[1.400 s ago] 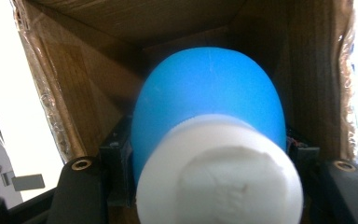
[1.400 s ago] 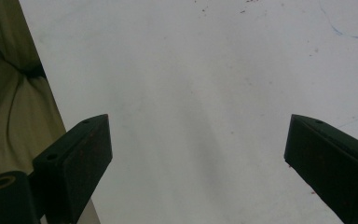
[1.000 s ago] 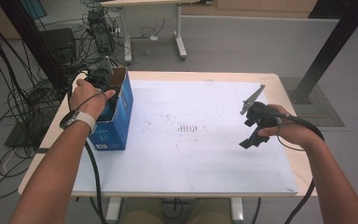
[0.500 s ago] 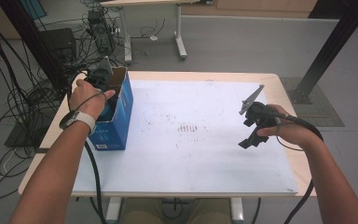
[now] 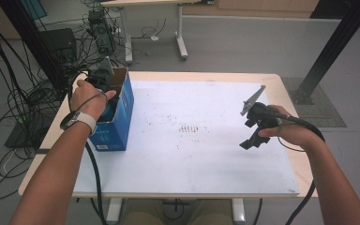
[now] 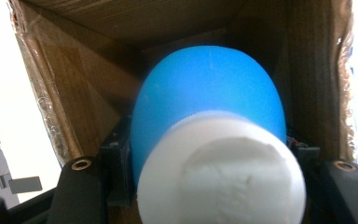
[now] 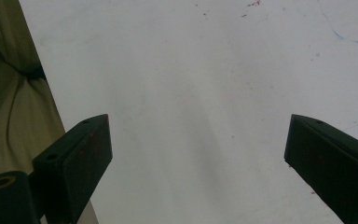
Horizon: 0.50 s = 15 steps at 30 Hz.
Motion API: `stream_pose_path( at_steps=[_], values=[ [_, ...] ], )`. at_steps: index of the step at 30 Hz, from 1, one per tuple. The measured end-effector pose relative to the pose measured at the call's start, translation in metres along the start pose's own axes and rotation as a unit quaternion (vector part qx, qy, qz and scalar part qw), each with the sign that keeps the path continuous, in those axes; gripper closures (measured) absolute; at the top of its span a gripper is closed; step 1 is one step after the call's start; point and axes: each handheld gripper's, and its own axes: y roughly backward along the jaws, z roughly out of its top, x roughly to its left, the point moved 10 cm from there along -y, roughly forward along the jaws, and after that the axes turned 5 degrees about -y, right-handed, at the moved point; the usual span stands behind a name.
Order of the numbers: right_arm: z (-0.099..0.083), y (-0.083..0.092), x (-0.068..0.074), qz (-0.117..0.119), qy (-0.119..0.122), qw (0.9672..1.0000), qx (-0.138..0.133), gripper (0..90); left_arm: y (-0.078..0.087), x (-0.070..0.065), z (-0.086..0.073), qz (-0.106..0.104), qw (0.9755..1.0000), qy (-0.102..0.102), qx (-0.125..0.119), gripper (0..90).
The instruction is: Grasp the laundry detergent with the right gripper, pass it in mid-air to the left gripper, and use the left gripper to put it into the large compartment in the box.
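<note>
The left tool (image 6: 209, 186) pinches a blue-and-white bottle (image 6: 209, 140) inside the open cardboard box (image 5: 122, 101), seemingly to lift it out, while the right tool (image 7: 200, 154) waits spread above the worktop (image 5: 206, 159).

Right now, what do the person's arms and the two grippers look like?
Both forearms are bare, with no sleeves. The left wrist wears a watch with a light band. The left gripper and the right gripper are black, each topped by a grey three-cornered plate and trailing a black cable. The right gripper's jaws are flat black blocks.
</note>
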Motion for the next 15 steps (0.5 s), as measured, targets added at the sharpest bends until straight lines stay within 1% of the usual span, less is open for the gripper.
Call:
stream_pose_path(
  at_steps=[15],
  values=[
    [-0.0003,-0.0010,0.0002,0.001,0.000,1.0000,0.000,7.4,-0.0001,-0.0004,0.0001,-0.001,1.0000,0.001,-0.002,37.2]
  ],
)
